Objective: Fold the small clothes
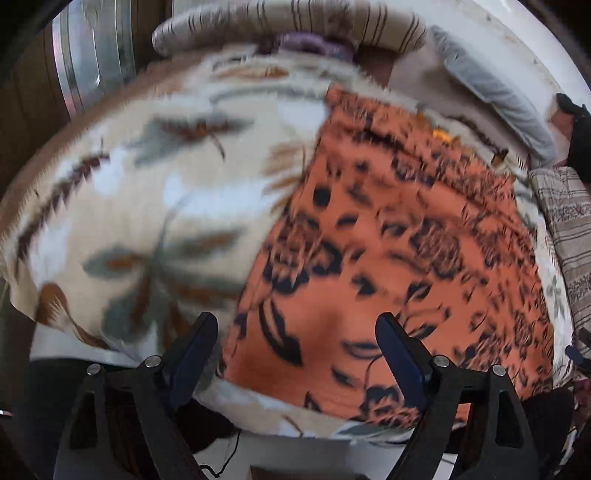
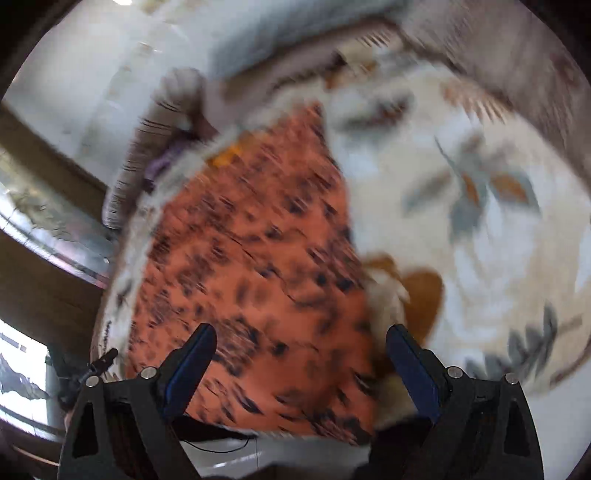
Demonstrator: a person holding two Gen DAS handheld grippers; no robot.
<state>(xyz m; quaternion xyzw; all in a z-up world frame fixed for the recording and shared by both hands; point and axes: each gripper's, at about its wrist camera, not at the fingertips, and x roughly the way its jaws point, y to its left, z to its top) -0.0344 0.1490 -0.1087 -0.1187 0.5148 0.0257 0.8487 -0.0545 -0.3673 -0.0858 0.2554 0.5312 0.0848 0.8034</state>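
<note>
An orange garment with a black floral print [image 1: 399, 240] lies flat on a cream blanket with grey and brown leaves [image 1: 147, 192]. It also shows in the right wrist view [image 2: 251, 251], lying on the same blanket [image 2: 461, 221]. My left gripper [image 1: 297, 336] is open and empty, above the garment's near left edge. My right gripper [image 2: 301, 347] is open and empty, above the garment's near right part. Both views are blurred by motion.
A striped pillow [image 1: 288, 22] and a purple cloth [image 1: 314, 42] lie at the far end of the bed. A grey cushion [image 1: 491, 96] and a striped patterned fabric [image 1: 569, 229] lie at the right. A wooden frame [image 2: 40, 155] stands at the left.
</note>
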